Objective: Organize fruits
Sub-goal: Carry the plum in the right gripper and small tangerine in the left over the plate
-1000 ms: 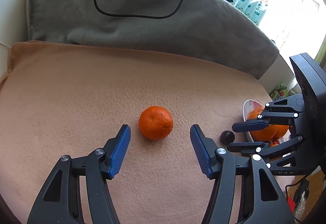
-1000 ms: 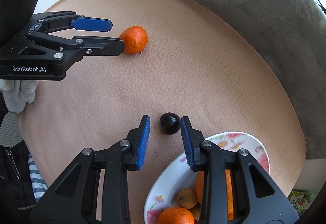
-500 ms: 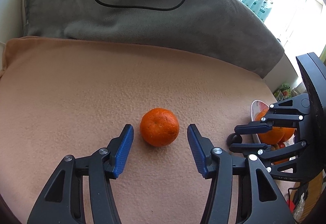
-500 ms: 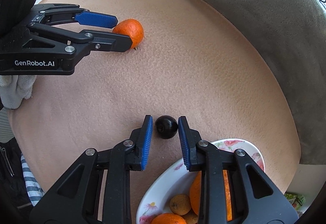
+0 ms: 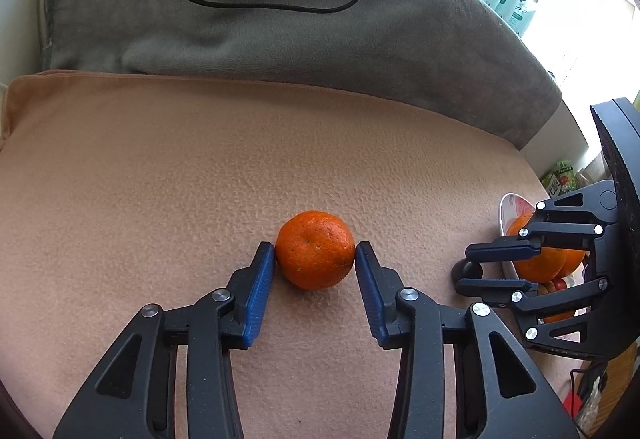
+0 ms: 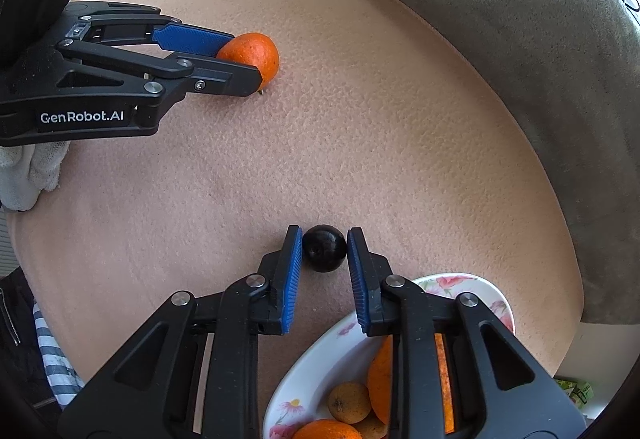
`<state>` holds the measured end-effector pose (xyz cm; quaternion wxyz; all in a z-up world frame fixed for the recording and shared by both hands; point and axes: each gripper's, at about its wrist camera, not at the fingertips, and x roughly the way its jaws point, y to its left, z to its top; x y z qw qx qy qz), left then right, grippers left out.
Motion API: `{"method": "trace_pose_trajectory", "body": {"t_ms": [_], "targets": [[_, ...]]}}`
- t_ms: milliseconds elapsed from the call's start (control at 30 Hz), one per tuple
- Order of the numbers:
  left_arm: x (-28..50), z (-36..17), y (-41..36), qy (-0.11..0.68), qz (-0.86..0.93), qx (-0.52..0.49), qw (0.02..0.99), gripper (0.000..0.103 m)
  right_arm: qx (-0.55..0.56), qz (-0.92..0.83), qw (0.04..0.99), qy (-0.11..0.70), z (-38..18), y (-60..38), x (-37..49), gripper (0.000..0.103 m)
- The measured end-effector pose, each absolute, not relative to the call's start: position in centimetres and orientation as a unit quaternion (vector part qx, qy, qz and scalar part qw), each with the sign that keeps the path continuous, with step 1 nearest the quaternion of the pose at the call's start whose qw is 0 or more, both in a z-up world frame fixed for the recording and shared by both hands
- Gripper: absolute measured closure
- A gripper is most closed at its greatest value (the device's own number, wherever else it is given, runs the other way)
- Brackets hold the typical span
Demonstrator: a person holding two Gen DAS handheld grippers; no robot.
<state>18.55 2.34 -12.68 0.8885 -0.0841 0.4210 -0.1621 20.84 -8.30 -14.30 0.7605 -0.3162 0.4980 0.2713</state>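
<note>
On the left, the left gripper (image 5: 315, 263) is closing on the tangerine (image 5: 315, 249), pads touching both its sides on the tan blanket (image 5: 160, 179), likely for lifting. To the right, the right gripper (image 6: 323, 243) is clamped on the dark plum (image 6: 324, 248), just beside the floral bowl (image 6: 496, 303) of fruit, nearer.

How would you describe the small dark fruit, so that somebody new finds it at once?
Start at the peach blanket and go to the flowered bowl of orange fruit at its edge. Just outside the rim lies the dark fruit, between the blue pads of the right claw. It is the only black, glossy fruit.
</note>
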Motion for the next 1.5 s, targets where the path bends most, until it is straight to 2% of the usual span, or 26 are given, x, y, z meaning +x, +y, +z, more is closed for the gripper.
{"method": "trace_pose_trajectory", "body": {"t_ms": [467, 1500], "targets": [[17.8, -12.1, 2.6, 0.41, -0.16, -0.088, 0.894, 0.064, -0.287, 0.286, 0.774, 0.486, -13.8, -8.6, 20.5, 0.079], [13.6, -7.4, -2.4, 0.362, -0.212, -0.067, 0.905, 0.064, -0.204, 0.269, 0.841, 0.423, -5.7, -17.9, 14.1, 0.079]]}}
